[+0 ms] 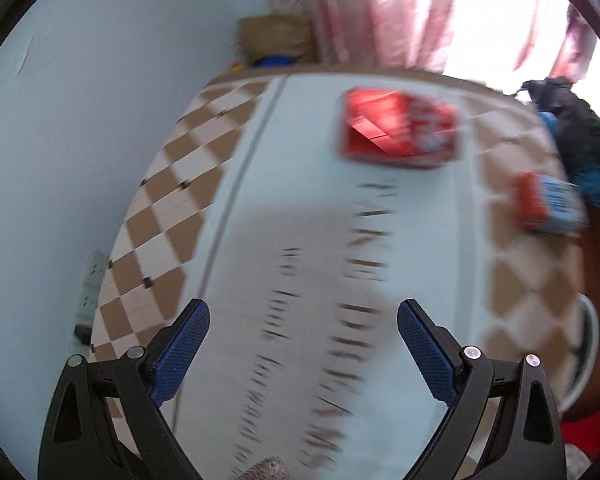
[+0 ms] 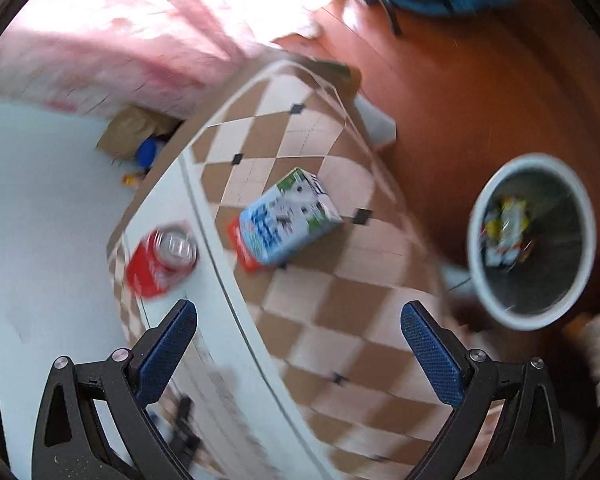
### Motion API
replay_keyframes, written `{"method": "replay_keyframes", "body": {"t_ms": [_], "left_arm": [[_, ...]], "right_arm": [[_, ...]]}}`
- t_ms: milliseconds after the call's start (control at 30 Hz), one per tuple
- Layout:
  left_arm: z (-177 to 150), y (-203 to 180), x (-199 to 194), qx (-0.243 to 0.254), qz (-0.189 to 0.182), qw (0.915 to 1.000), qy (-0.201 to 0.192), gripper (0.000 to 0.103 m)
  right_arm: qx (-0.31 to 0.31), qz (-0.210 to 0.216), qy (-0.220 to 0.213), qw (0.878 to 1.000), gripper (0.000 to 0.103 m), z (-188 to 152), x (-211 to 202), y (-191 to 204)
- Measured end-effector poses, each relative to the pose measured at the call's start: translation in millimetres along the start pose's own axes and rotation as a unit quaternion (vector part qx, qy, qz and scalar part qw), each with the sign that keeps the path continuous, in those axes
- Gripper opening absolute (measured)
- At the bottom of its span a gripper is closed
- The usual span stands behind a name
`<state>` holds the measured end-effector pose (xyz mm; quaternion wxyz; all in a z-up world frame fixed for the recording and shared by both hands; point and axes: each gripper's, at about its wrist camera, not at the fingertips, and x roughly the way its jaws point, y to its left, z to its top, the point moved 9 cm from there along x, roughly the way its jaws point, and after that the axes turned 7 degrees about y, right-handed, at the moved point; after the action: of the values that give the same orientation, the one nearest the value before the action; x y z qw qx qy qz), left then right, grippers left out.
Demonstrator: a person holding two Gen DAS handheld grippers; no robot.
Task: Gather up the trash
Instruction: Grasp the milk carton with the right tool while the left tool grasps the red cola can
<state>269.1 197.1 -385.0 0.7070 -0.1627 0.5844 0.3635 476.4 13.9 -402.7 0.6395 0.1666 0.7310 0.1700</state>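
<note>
Empty, wide-spread right gripper [image 2: 299, 354] hovers over the checkered tablecloth [image 2: 340, 312], blue-and-white milk carton [image 2: 288, 218] lying at twelve o'clock, likely light, crushable, best pinched across its flat sides; left gripper [image 1: 303, 356] likewise spread.

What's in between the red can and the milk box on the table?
Nothing sits there. In the right wrist view, only bare tablecloth, with its pale stripe, runs between the red can and the milk carton.

Dark lettering on the table cover [image 1: 300, 240] is too blurred to read.
</note>
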Motion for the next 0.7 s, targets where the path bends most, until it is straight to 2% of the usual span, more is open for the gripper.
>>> {"method": "replay_keyframes", "body": {"t_ms": [67,167,333,367,400,467,533,567,600,633,700], "left_arm": [[4.3,13.8,17.5,-0.013,0.012,0.9998,0.010,0.096],[12.4,29.2,37.0,-0.027,0.020,0.9992,0.020,0.096],[30.7,43.4,50.3,-0.050,0.012,0.9981,0.035,0.096],[35.9,43.6,46.9,-0.053,0.004,0.9980,0.034,0.096],[43.7,42.3,40.5,-0.050,-0.008,0.9984,0.024,0.096],[59.8,30.0,22.7,-0.013,-0.026,0.9996,-0.008,0.096],[81.0,5.3,1.2,0.079,-0.035,0.9947,-0.055,0.096],[86.7,-4.9,-5.6,0.119,-0.035,0.9898,-0.071,0.096],[93.1,-21.7,-14.8,0.188,-0.026,0.9774,-0.094,0.096],[97.1,-37.9,-21.2,0.260,0.000,0.9588,-0.114,0.096],[99.7,-65.9,-26.6,0.380,0.025,0.9144,-0.137,0.096]], "right_arm": [[0.041,0.005,0.006,0.999,0.103,17.0,24.1,4.7],[0.071,-0.006,0.001,0.997,0.103,36.8,51.4,13.3],[0.055,-0.075,-0.014,0.996,0.102,54.2,75.8,28.9],[0.031,-0.085,-0.018,0.996,0.096,56.5,78.7,38.0],[0.007,-0.105,-0.020,0.994,0.084,57.5,80.1,43.9],[-0.040,-0.145,-0.022,0.988,0.068,59.7,79.8,52.0],[-0.087,-0.156,-0.014,0.984,0.066,59.6,79.9,56.9],[-0.098,-0.160,-0.009,0.982,0.065,59.5,78.6,56.1],[-0.113,-0.163,-0.002,0.980,0.064,59.0,76.9,54.9],[-0.123,-0.164,0.002,0.979,0.064,58.5,74.3,52.2],[-0.137,-0.166,0.015,0.976,0.064,56.1,71.2,44.3]]}}
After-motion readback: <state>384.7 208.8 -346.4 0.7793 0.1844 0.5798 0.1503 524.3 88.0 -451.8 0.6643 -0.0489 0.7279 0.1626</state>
